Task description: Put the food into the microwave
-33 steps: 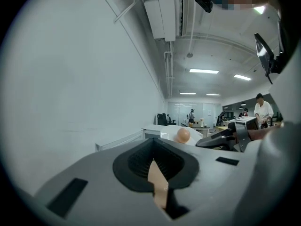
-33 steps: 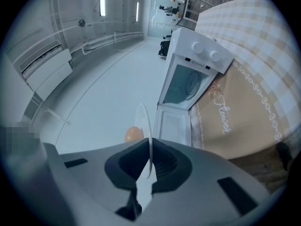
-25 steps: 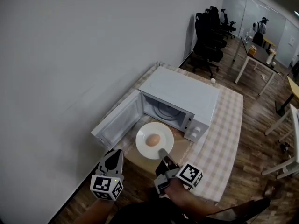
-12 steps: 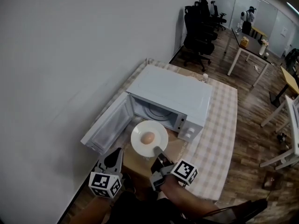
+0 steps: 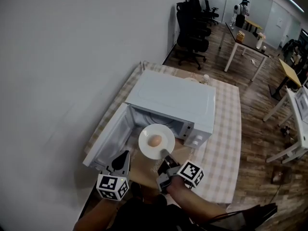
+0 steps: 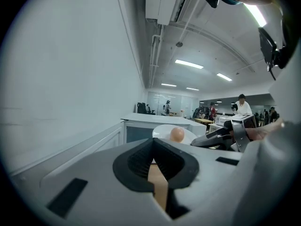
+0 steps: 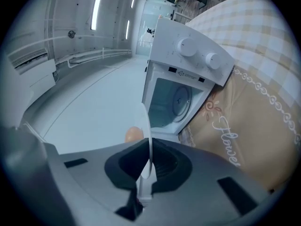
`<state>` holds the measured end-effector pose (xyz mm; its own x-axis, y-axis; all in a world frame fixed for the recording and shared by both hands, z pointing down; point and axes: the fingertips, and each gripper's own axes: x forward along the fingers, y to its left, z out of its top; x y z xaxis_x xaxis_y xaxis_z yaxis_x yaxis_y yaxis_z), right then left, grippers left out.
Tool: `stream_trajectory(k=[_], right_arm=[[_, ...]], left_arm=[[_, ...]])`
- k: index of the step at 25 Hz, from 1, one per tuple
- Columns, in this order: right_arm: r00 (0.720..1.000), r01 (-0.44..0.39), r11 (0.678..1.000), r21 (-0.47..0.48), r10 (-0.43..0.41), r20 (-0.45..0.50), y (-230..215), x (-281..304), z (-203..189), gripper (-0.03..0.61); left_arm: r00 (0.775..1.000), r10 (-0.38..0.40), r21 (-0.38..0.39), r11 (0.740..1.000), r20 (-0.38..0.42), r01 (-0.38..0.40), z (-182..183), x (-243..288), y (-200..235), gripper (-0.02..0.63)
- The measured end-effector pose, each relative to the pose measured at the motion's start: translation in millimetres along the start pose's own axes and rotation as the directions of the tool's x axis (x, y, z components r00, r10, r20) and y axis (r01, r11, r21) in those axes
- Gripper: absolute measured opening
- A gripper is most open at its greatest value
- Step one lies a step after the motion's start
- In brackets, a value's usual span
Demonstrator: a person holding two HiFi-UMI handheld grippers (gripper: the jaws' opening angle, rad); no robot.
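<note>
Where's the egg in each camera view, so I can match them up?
Head view: the egg sits mid-frame on the white plate, in front of the open microwave.
Left gripper view: egg just right of centre, on the plate.
Right gripper view: egg left of centre, partly hidden behind the plate's edge.
Shared landmark: the microwave.

The microwave has a smooth white casing with a soft satin finish, and its knobs look like smooth plastic. The plate is white, smooth and glossy, like glazed ceramic. The food on it has a smooth, matt tan skin. A checked cloth covers the worktop, with a beige printed mat over it. The floor is wood plank with a slight sheen. The left gripper and right gripper have matt grey plastic shells, and their fingers carry black ribbed pads.
</note>
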<state>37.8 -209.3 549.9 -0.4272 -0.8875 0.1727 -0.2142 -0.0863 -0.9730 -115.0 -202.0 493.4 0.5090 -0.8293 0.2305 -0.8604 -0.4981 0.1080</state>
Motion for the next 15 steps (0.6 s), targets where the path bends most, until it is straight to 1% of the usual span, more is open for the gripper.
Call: stream_trajectory(k=[4,9,12,15], right_arm=[[0.998,0.027,1.000,0.000,-0.027,0.056,-10,21,9,0.017],[0.991,0.065,0.998,0.015,-0.066,0.113,-22,47,21,0.017],[0.987,0.099,0.995,0.006,-0.099,0.126,-30,61,23,0.017],[0.986,0.114,0.993,0.019,-0.116,0.124,-41,76,17,0.017]], left_arm=[[0.998,-0.061,-0.007,0.998,-0.015,0.061,-7,22,7,0.008],[0.992,-0.113,0.005,0.994,-0.047,0.114,-13,49,18,0.008],[0.985,-0.164,-0.003,0.986,-0.056,0.164,-16,61,16,0.008],[0.977,-0.201,0.020,0.979,-0.075,0.203,-23,70,16,0.008]])
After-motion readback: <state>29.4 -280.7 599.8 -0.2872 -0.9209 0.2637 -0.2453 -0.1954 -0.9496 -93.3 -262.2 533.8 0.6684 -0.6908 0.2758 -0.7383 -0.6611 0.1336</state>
